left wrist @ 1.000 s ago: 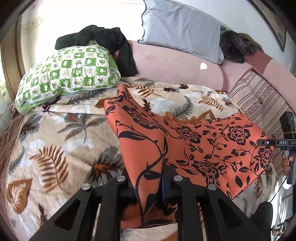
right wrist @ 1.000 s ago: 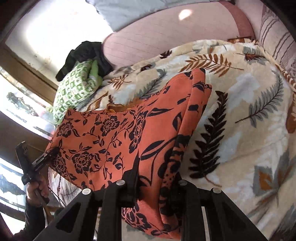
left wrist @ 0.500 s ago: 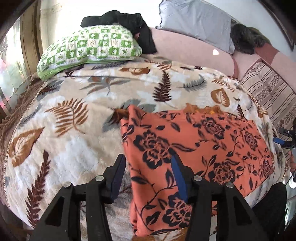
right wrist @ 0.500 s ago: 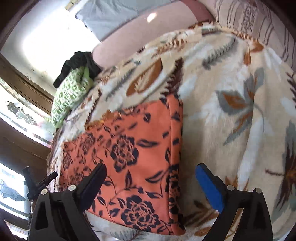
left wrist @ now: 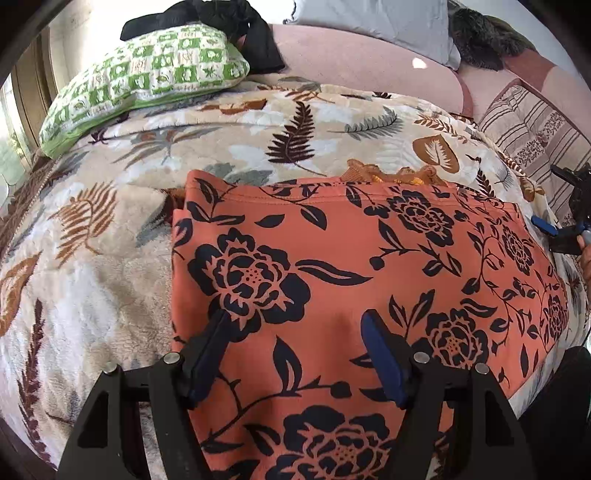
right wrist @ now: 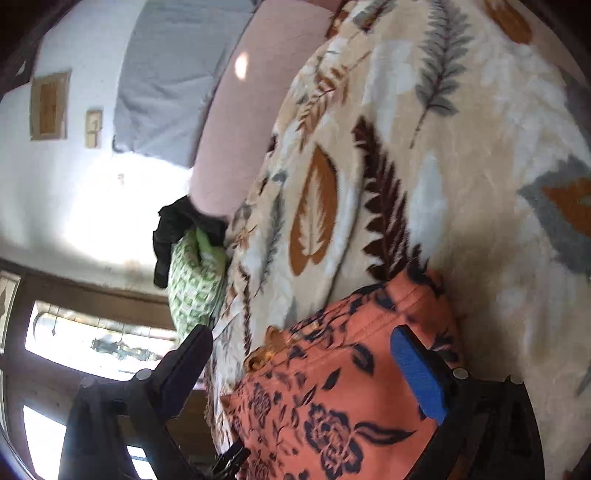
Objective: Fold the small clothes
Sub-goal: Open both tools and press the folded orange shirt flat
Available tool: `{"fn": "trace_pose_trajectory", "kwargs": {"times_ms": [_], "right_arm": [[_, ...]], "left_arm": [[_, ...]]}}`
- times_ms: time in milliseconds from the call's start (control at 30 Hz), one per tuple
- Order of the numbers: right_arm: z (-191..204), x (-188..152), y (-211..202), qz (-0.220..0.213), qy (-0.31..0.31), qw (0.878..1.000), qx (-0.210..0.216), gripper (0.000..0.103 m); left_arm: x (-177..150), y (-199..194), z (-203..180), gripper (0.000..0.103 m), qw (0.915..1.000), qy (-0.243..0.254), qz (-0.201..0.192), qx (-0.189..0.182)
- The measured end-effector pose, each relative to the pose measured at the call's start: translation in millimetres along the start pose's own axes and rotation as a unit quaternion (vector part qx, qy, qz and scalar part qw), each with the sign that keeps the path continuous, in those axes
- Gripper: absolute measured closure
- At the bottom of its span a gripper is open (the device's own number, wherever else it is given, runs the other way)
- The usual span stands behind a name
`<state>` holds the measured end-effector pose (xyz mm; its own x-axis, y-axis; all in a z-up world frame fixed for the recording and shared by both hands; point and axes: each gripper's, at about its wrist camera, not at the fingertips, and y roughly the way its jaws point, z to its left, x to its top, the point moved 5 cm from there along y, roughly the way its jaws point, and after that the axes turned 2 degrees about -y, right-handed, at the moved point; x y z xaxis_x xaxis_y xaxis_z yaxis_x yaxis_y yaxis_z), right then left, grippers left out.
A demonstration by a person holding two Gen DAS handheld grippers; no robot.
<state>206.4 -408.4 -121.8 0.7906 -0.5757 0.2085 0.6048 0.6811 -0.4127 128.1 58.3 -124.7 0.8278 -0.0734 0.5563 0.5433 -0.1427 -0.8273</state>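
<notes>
An orange cloth with black flowers lies folded and flat on the leaf-print blanket. My left gripper hovers just over its near part. The jaws are opening, and the cloth lies under them, not pinched. In the right wrist view the same cloth fills the lower middle. My right gripper stands wide open over its far corner, with the blue pad above the fabric and not gripping it. The right gripper also shows at the cloth's right edge in the left wrist view, held by a hand.
A green checked pillow with a black garment on it lies at the back left. A pink bolster, a grey pillow and a striped cushion line the back and right. A window is beyond the bed edge.
Both grippers were shut on the raised cloth and have let it go. It now lies flat on the blanket. Both grippers have sunk toward it, and the right one has rolled.
</notes>
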Motion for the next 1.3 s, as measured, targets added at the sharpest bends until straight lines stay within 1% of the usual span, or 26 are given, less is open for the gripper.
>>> {"fn": "trace_pose_trajectory", "kwargs": {"times_ms": [100, 133, 167, 200, 233, 267, 300, 333, 400, 467, 500, 600, 667, 733, 800, 867, 933, 967, 1000, 1033, 1100, 1167, 1200, 1233, 1267, 1300], "right_arm": [[10.9, -51.5, -12.1, 0.045, -0.008, 0.998, 0.036, 0.004], [8.2, -68.6, -11.8, 0.063, -0.01, 0.997, 0.037, 0.004], [-0.3, -84.3, -6.4, 0.073, -0.02, 0.997, 0.013, 0.004], [-12.9, -91.6, -3.8, 0.073, -0.036, 0.996, -0.029, 0.005], [-22.5, -92.0, -5.8, 0.059, -0.038, 0.996, -0.05, 0.006], [-24.7, -88.1, -8.7, 0.036, -0.024, 0.998, -0.051, 0.007], [-20.9, -85.3, -15.3, 0.016, -0.008, 0.998, -0.062, 0.006], [-9.3, -86.1, -26.0, -0.003, -0.013, 0.998, -0.062, 0.005], [18.2, -94.7, -46.8, -0.029, -0.038, 0.998, -0.036, 0.005], [32.1, -119.3, -62.9, -0.042, -0.035, 0.998, -0.01, 0.005], [31.3, -135.5, -71.0, -0.052, -0.026, 0.998, -0.004, 0.005], [4.1, -185.3, -77.3, -0.056, 0.043, 0.997, -0.006, 0.005], [-21.4, -204.0, -76.7, -0.061, 0.091, 0.994, -0.01, 0.004], [-44.4, -204.1, -74.6, -0.075, 0.135, 0.988, -0.005, 0.004], [-61.1, -194.6, -73.9, -0.102, 0.18, 0.978, 0.009, 0.004], [-65.3, -181.2, -70.4, -0.113, 0.178, 0.977, 0.016, 0.005], [-72.7, -171.8, -65.1, -0.111, 0.191, 0.975, 0.002, 0.012], [-73.2, -167.2, -65.2, -0.109, 0.185, 0.976, -0.019, 0.043], [-70.8, -163.5, -64.4, -0.1, 0.168, 0.979, -0.048, 0.097], [-62.9, -161.4, -67.0, -0.102, 0.143, 0.982, -0.073, 0.096], [-32.8, -160.9, -72.9, -0.111, 0.054, 0.984, -0.128, 0.096], [-17.7, -166.3, -72.0, -0.118, -0.017, 0.974, -0.191, 0.096], [-26.5, -169.2, -65.3, -0.106, -0.033, 0.967, -0.23, 0.093], [-43.4, -172.0, -54.5, -0.077, -0.032, 0.96, -0.267, 0.091], [-50.9, -172.4, -54.4, -0.08, -0.017, 0.966, -0.244, 0.088], [-50.8, -170.2, -62.8, -0.093, 0.002, 0.971, -0.22, 0.082]], "left_arm": [[-11.8, -13.5, 0.2, 0.028, 0.9998, -0.007, -0.011, -0.013], [-17.0, -9.8, 0.5, 0.023, 0.9998, -0.009, -0.006, -0.018], [-21.7, -0.9, 2.0, 0.022, 0.9998, -0.008, 0.008, -0.014], [-26.1, 10.3, 2.9, 0.022, 0.9997, -0.004, 0.024, -0.004], [-26.4, 10.9, 1.8, 0.022, 0.9999, 0.004, 0.014, 0.001], [-25.7, 6.6, -0.1, 0.022, 0.9998, 0.011, 0.01, 0.01], [-24.4, 0.2, -2.4, 0.022, 0.9997, 0.012, 0.013, 0.017], [-22.6, -10.2, -4.4, 0.022, 0.9999, 0.01, 0.003, 0.014], [-21.4, -34.2, -9.0, 0.022, 0.9995, 0.006, -0.03, 0.001], [-24.0, -48.4, -11.5, 0.022, 0.999, 0.002, -0.044, -0.001], [-27.2, -51.8, -12.8, 0.022, 0.9989, -0.004, -0.045, -0.004], [-38.0, -50.1, -18.4, 0.022, 0.9991, -0.017, -0.031, -0.021], [-43.2, -47.7, -24.2, 0.022, 0.9991, -0.021, -0.027, -0.026], [-45.5, -47.6, -32.0, 0.022, 0.9991, -0.019, -0.022, -0.03], [-45.0, -51.1, -40.1, 0.022, 0.9988, -0.017, -0.028, -0.036], [-42.4, -52.6, -47.3, 0.022, 0.9985, -0.018, -0.032, -0.04], [-40.6, -48.5, -53.1, 0.022, 0.9986, -0.018, -0.029, -0.041], [-40.7, -44.4, -54.8, 0.022, 0.9989, -0.017, -0.023, -0.038], [-41.1, -40.5, -55.8, 0.022, 0.9992, -0.017, -0.017, -0.033], [-42.3, -36.5, -56.2, 0.022, 0.9993, -0.016, -0.013, -0.031], [-46.8, -27.7, -55.8, 0.022, 0.9995, -0.015, -0.002, -0.026], [-52.8, -17.3, -54.2, 0.022, 0.9997, -0.016, 0.013, -0.016], [-54.2, -14.7, -53.2, 0.022, 0.9996, -0.018, 0.017, -0.011], [-54.3, -15.2, -52.7, 0.022, 0.9996, -0.019, 0.017, -0.011], [-52.3, -19.0, -52.8, 0.022, 0.9996, -0.019, 0.012, -0.015], [-48.8, -24.4, -52.5, 0.022, 0.9996, -0.019, 0.002, -0.02]]}}
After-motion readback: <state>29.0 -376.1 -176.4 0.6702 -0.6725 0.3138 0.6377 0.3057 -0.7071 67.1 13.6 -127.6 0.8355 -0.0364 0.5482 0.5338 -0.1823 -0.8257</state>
